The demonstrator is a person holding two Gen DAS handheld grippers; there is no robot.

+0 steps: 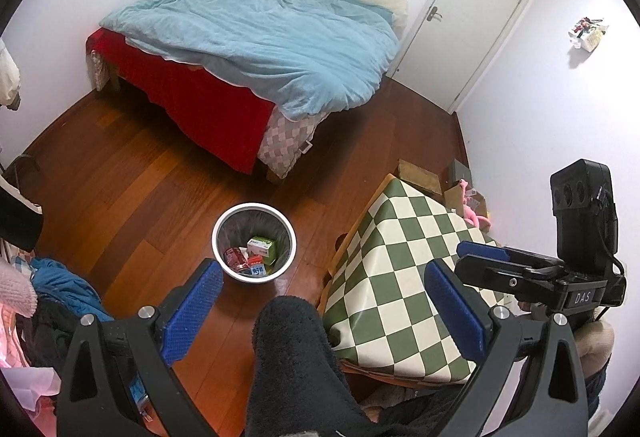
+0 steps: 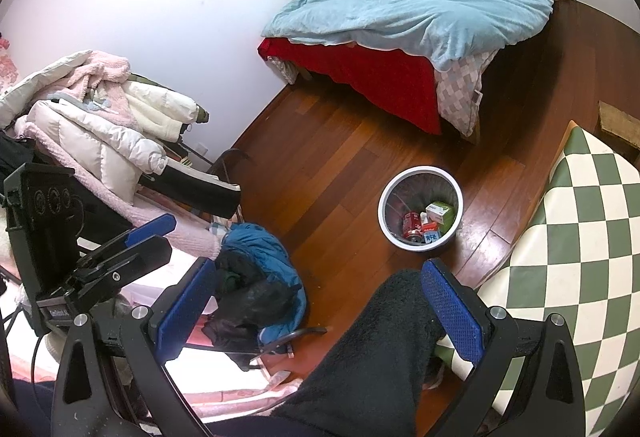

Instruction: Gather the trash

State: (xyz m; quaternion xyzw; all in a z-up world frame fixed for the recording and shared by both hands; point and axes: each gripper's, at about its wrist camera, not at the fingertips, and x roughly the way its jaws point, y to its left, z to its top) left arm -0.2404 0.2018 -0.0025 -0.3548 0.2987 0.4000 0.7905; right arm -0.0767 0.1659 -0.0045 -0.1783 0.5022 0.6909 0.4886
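Checked table beside wooden floor

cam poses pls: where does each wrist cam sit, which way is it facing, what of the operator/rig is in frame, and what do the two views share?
Left wrist: on the left gripper, held high, facing down and forward at the trash bin, bed and door; shows its open blue fingers, a dark-clad leg, and the right gripper at right.
Right wrist: on the right gripper, aimed likewise from further right; shows its open fingers, the leg, the left gripper, a clothes pile.
Shared: bin, bed, checkered table, wood floor.
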